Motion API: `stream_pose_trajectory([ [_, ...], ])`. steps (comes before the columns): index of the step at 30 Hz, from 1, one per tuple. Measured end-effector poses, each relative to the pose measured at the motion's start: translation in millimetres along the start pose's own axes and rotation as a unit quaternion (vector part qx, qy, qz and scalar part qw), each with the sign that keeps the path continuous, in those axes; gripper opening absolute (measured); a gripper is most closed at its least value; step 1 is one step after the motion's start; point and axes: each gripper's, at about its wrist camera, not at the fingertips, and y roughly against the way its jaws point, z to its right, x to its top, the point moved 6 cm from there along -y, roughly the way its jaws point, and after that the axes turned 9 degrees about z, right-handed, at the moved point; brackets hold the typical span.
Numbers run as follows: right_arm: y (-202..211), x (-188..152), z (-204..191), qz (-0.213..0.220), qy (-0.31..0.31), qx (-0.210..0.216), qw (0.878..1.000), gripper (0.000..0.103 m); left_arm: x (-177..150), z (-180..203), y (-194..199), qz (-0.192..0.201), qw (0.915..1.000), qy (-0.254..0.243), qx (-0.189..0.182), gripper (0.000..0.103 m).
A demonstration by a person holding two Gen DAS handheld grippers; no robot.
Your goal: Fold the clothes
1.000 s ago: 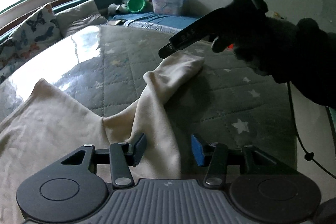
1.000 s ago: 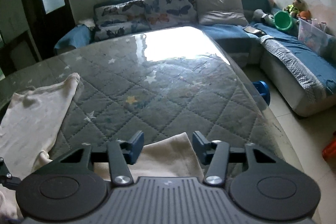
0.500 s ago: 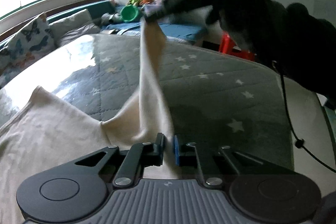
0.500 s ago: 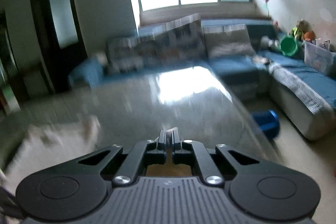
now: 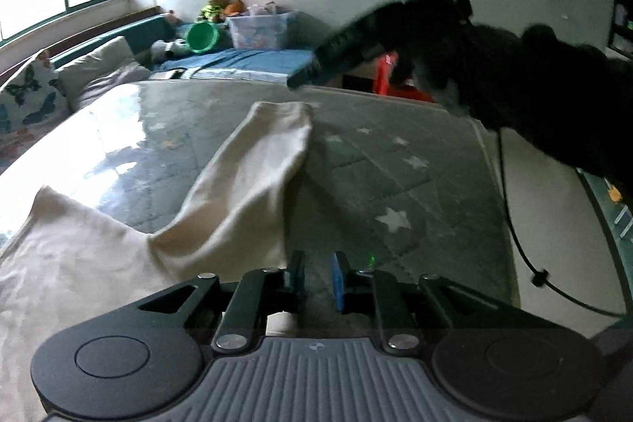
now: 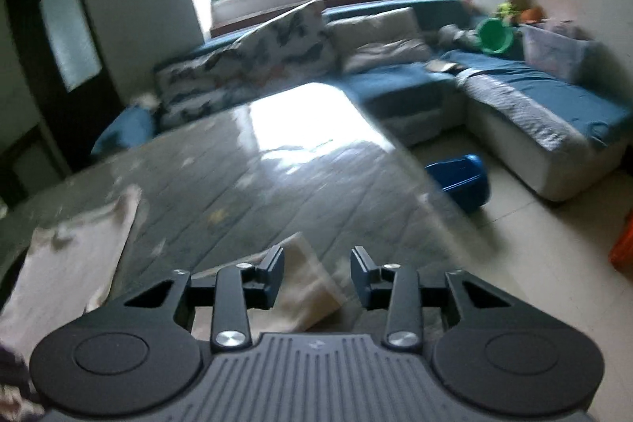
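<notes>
A cream garment lies on the glass-topped star-pattern table, one sleeve stretched toward the far edge. My left gripper sits at the sleeve's near end; its jaws are opening with a narrow gap, only table showing between them and the cloth just left of the left finger. My right gripper, held by a gloved hand, hovers just beyond the sleeve's far end. In the right wrist view my right gripper is opening, with the sleeve end lying loose on the table under it, ungripped.
The table's right edge drops to a tiled floor with a blue stool and a red stool. A blue sofa with butterfly cushions, a green bowl and a clear box runs round the far side.
Half a second ago both grippers were shut on the sleeve, the right one holding it up. Now the sleeve lies flat and stretched out, and both have let go.
</notes>
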Motion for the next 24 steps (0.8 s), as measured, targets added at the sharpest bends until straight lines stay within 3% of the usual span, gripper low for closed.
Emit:
stream_pose_trajectory([
  [6,-29,-13,-9,-0.03,0.033,-0.02,0.999,0.041,-4,-2,-9,-0.016,0.9998,0.002,0.011,0.019],
  [7,-33,-15,-12,-0.036,0.037,-0.025,0.998,0.038,-5,0,-10,-0.016,0.9998,-0.005,0.011,0.017],
  [10,-34,-16,-16,-0.035,0.05,-0.034,0.998,0.01,-8,5,-9,-0.018,0.9996,-0.021,-0.001,0.01],
  [11,-33,-15,-16,-0.03,0.053,-0.034,0.998,0.009,-8,7,-9,-0.02,0.9995,-0.017,-0.017,0.005],
  [14,-27,-10,-13,-0.016,0.061,-0.054,0.997,0.006,-11,17,-5,-0.023,0.9979,-0.032,-0.051,0.005],
  [15,-24,-9,-12,-0.011,0.063,-0.062,0.996,0.007,-12,19,-4,-0.023,0.9975,-0.037,-0.056,0.005],
  [17,-23,-7,-9,-0.005,0.068,-0.079,0.995,0.021,-13,22,-2,-0.021,0.9968,-0.046,-0.063,0.005],
  [20,-23,-9,-5,0.0,0.073,-0.105,0.992,0.026,-6,16,1,-0.003,0.9983,-0.035,-0.047,0.009],
  [22,-17,-6,-11,0.012,0.07,-0.094,0.993,0.038,0,11,3,0.008,0.9991,-0.031,-0.027,0.01],
  [24,-12,-3,-27,0.018,0.078,-0.061,0.995,0.04,4,6,3,0.015,0.9993,-0.033,-0.005,0.025],
])
